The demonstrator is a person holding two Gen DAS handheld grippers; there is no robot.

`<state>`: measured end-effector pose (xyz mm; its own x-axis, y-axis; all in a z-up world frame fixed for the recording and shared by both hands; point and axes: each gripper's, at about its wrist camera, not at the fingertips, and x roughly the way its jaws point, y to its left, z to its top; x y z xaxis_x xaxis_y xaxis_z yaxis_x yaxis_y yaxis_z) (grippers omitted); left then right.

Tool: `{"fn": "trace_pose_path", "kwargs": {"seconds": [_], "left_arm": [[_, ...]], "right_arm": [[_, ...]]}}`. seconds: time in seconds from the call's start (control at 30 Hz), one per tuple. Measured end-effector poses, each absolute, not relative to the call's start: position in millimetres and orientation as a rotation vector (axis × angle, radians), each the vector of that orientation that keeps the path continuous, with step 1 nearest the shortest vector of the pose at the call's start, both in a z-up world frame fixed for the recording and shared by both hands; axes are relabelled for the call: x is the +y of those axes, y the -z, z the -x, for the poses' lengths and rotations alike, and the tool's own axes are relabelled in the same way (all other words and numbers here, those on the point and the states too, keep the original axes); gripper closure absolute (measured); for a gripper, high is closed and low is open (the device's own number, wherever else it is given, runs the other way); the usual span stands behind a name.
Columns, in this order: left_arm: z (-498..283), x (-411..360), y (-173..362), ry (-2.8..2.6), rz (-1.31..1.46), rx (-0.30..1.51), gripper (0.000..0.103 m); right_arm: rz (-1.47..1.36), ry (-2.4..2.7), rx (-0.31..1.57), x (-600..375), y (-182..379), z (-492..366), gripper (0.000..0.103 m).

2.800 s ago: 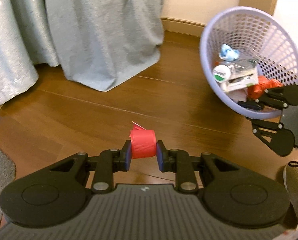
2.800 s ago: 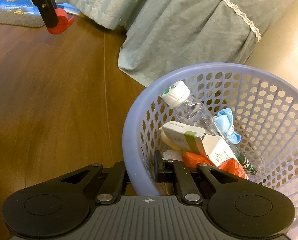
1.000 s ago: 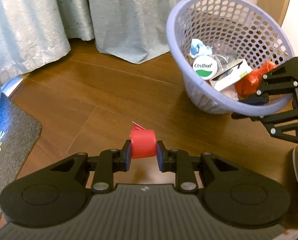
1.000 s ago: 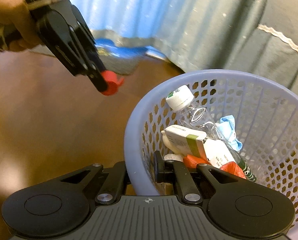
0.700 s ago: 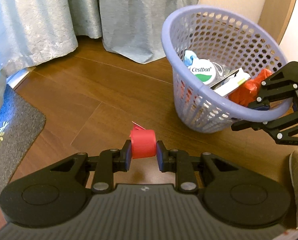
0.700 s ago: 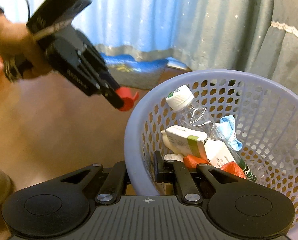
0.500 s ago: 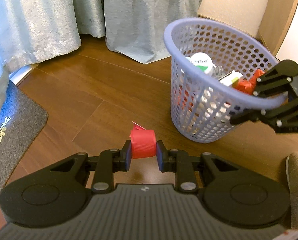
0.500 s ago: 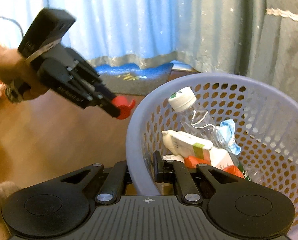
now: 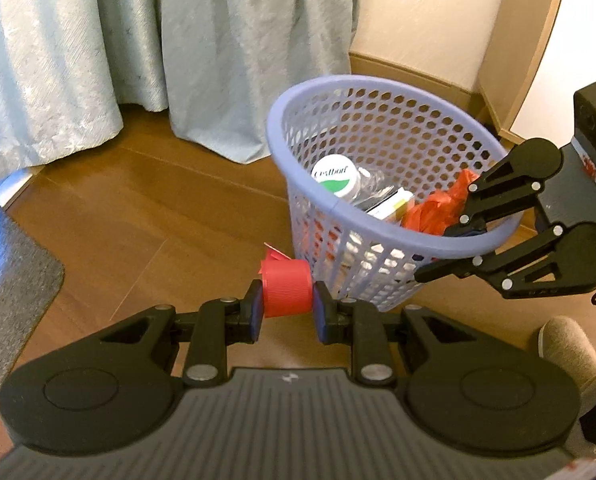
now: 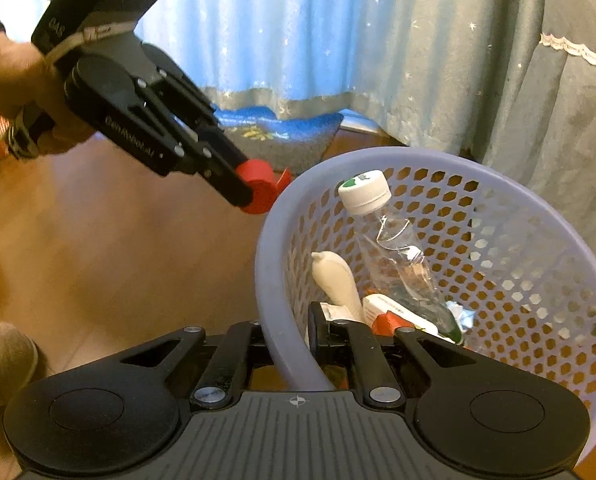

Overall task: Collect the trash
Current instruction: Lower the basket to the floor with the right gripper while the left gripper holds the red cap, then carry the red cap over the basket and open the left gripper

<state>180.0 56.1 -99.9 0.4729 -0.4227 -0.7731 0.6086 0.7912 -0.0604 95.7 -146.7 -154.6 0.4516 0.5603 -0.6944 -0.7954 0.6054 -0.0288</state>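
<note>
Now the small red ribbed plastic cap (image 9: 286,288) is pinched by its sides in the left gripper (image 9: 288,312), just outside the lavender perforated plastic basket (image 9: 298,184), whose rim is clamped by the right gripper (image 10: 290,340); the cap is judged light, stiff, slippery.

A red ribbed cap (image 9: 286,294) with a small torn tab is pinched sideways between the left gripper (image 9: 286,312) pads, just outside the rim of a lavender mesh basket (image 9: 298,184). The basket, tilted and clamped at its rim by the right gripper (image 10: 290,332), holds a clear bottle (image 10: 393,256) with a white cap, a small carton (image 10: 401,314) and red wrapping (image 9: 437,208).
</note>
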Motion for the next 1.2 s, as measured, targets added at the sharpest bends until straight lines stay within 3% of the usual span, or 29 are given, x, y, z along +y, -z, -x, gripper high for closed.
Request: {"fn": "trace_pose_path", "kwargs": {"seconds": [0.07, 0.17, 0.2, 0.93, 1.2], "left_arm": [[-181.1, 56.2, 99.6, 0.646, -0.233, 0.867, 0.082], [-180.9, 59.7, 100.6, 0.655, -0.227, 0.868, 0.082], [-180.7, 60.8, 101.3, 0.658, -0.225, 0.869, 0.082], [-172.4, 61.8, 57.9, 0.554, -0.049, 0.712, 0.082], [-166.3, 28.9, 22.0, 0.583, -0.071, 0.720, 0.082]], "right_arm": [[0.398, -0.857, 0.705, -150.4, 154.8, -92.8, 0.086], [0.399, -0.869, 0.698, -155.4, 152.7, -90.1, 0.048], [0.402, -0.876, 0.697, -155.9, 151.9, -88.9, 0.046], [0.486, -1.035, 0.618, -164.9, 82.3, -131.7, 0.045], [0.376, -0.760, 0.855, -159.5, 53.4, -155.9, 0.045]]}}
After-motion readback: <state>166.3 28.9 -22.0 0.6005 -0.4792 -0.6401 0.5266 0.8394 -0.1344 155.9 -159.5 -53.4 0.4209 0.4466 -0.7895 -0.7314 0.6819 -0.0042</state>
